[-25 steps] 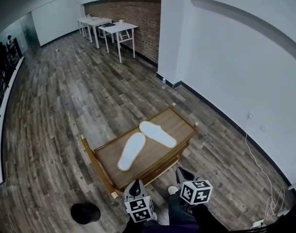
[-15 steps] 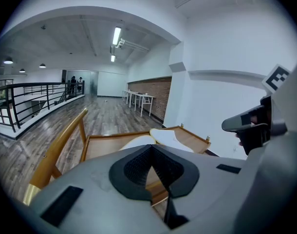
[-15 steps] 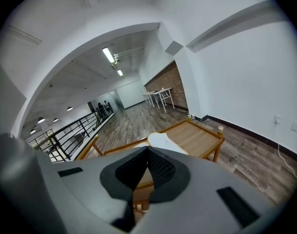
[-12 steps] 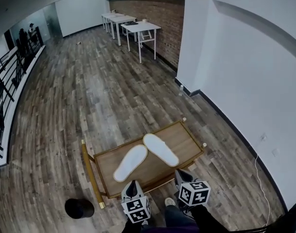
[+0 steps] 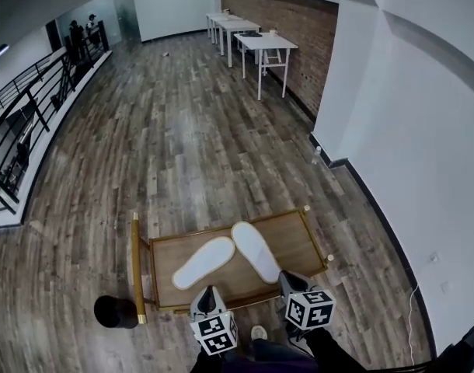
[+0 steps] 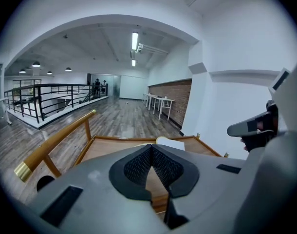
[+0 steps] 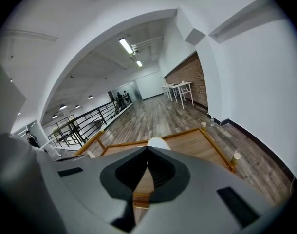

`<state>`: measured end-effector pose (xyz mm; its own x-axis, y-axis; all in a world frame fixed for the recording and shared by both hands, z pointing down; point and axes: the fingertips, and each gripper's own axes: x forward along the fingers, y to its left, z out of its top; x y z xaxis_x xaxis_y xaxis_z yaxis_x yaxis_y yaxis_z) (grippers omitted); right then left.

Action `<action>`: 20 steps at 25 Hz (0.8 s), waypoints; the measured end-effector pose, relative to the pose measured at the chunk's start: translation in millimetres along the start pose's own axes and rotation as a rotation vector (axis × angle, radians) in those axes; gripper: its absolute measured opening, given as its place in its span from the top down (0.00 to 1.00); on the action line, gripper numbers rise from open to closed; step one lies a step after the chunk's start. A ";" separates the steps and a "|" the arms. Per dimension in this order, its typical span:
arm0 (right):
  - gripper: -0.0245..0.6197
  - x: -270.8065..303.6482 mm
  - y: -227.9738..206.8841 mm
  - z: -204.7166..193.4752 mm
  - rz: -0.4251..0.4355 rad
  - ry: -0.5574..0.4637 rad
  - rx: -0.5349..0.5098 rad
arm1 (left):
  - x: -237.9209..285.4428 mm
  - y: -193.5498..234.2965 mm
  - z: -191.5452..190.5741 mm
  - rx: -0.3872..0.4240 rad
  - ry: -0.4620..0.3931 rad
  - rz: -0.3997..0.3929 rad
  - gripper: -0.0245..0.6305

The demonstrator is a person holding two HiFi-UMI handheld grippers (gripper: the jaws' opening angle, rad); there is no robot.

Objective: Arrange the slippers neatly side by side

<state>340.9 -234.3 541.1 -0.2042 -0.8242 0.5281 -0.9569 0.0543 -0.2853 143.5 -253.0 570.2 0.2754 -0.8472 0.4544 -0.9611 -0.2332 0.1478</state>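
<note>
Two white slippers lie on a low wooden cart [image 5: 299, 239]. The left slipper [image 5: 203, 262] and the right slipper [image 5: 256, 251] form a V, their far ends almost touching and their near ends apart. My left gripper [image 5: 207, 294] hangs shut and empty over the cart's near edge, just short of the left slipper. My right gripper [image 5: 288, 278] is shut and empty too, at the cart's near right corner. In the left gripper view the shut jaws [image 6: 151, 147] hide most of a slipper [image 6: 176, 143]. In the right gripper view a slipper's [image 7: 158, 143] rounded end shows above the jaws [image 7: 147, 150].
The cart has a raised rim and a gold-capped wooden handle [image 5: 135, 266] on its left side. A black round object [image 5: 115, 311] sits on the plank floor beside it. A white wall [image 5: 423, 146] runs along the right, white tables [image 5: 260, 43] stand far back, and a black railing [image 5: 31, 119] lines the left.
The head view has swung, so the cart now lies lower and squarer in front. Both grippers moved along with it, staying shut at the cart's near edge. The slippers have not moved on the cart.
</note>
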 end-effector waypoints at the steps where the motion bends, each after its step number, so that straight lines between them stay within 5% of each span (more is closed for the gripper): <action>1: 0.96 3.4 -0.8 0.5 0.015 0.006 -0.006 | 0.1 -0.4 -0.5 -0.009 -0.003 0.015 0.96; 9: 0.96 24.9 17.4 5.2 0.134 0.029 -0.046 | -7.2 13.1 -4.0 -0.037 -0.004 0.110 0.96; 20: 0.96 46.0 39.8 5.9 0.158 0.065 -0.062 | -9.2 38.2 11.0 -0.035 -0.013 0.123 0.96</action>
<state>294.6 -273.4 549.3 -0.3642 -0.7644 0.5320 -0.9222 0.2164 -0.3204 104.0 -259.3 562.1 0.1554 -0.8745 0.4594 -0.9862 -0.1107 0.1229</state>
